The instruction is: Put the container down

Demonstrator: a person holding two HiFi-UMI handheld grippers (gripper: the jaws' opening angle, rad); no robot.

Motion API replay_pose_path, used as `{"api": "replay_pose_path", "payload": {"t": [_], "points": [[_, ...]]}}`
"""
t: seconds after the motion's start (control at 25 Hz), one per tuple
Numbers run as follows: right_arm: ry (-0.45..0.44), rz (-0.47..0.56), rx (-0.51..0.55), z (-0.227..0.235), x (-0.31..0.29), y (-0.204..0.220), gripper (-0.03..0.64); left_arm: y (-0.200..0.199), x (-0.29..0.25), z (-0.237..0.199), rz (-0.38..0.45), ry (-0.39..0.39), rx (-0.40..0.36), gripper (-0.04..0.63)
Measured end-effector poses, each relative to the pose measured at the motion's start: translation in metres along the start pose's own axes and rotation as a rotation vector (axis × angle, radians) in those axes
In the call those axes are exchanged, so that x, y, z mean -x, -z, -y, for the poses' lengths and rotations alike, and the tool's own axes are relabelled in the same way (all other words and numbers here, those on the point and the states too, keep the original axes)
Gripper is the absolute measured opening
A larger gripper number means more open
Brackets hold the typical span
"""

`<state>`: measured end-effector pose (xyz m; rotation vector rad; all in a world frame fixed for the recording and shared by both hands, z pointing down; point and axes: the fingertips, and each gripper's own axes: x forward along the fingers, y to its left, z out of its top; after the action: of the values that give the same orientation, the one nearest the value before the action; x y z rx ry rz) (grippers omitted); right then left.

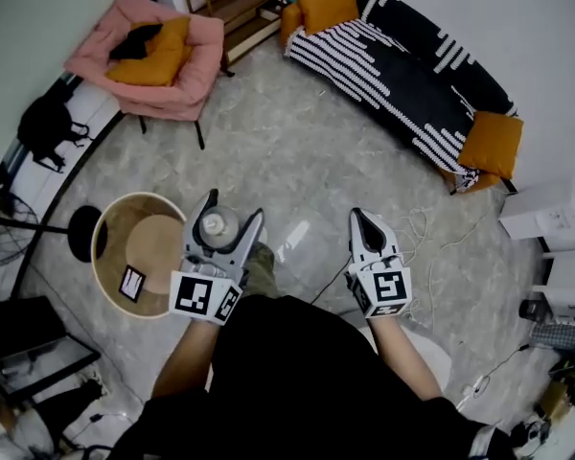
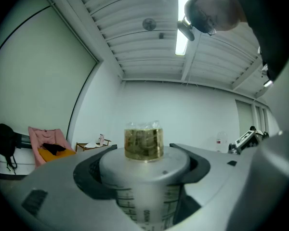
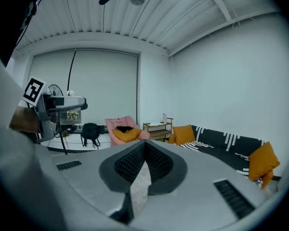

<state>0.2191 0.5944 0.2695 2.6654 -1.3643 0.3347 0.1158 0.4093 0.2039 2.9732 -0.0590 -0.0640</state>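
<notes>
Nearest you, your left gripper point(image 1: 234, 207) was clamped on the translucent grey plastic container point(image 2: 144, 177), the one with printed measuring marks and a gold-tinted cap, with a jaw pressed on each side of its body. You held it upright, probably so nothing spilled and the base would land flat. It hung in the air, not yet set down.

Your right gripper point(image 1: 364, 220) sat at 3 o'clock from it, well apart, jaws pressed together on nothing, likely just parked out of the way.

At 9 o'clock of the container, just beside it, stood the round light-wood side table point(image 1: 115, 233) with a small marker card point(image 1: 131, 283) on it. That was probably the landing spot.

Farther off, the pink armchair point(image 1: 199, 65) with an orange cushion was at 11 o'clock and the black-and-white striped sofa point(image 1: 402, 84) at 1 o'clock.
</notes>
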Motion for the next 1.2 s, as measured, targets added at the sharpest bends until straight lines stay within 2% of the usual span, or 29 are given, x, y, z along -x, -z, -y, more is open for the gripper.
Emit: {"api": "replay_pose_path", "payload": {"t": [0.2,0.32,0.52,0.88,1.2], "points": [[-0.035,-0.016,-0.079,-0.002,-0.079,-0.029,0.021,-0.007,-0.046,-0.062,-0.012,-0.007,0.006,0.345],[-0.040,-0.019,-0.080,0.000,-0.123,-0.046,0.021,-0.014,-0.073,-0.098,-0.012,-0.016,0.024,0.345],[-0.034,-0.012,-0.052,-0.016,-0.182,-0.074,0.021,-0.030,-0.106,-0.160,0.005,0.017,0.026,0.345],[-0.011,0.022,-0.062,-0.017,-0.270,-0.112,0.021,-0.056,-0.155,-0.234,0.067,0.046,0.032,0.345],[-0.061,0.016,-0.040,-0.029,-0.325,-0.120,0.021,-0.059,-0.165,-0.283,0.067,-0.024,0.038,0.345]]}}
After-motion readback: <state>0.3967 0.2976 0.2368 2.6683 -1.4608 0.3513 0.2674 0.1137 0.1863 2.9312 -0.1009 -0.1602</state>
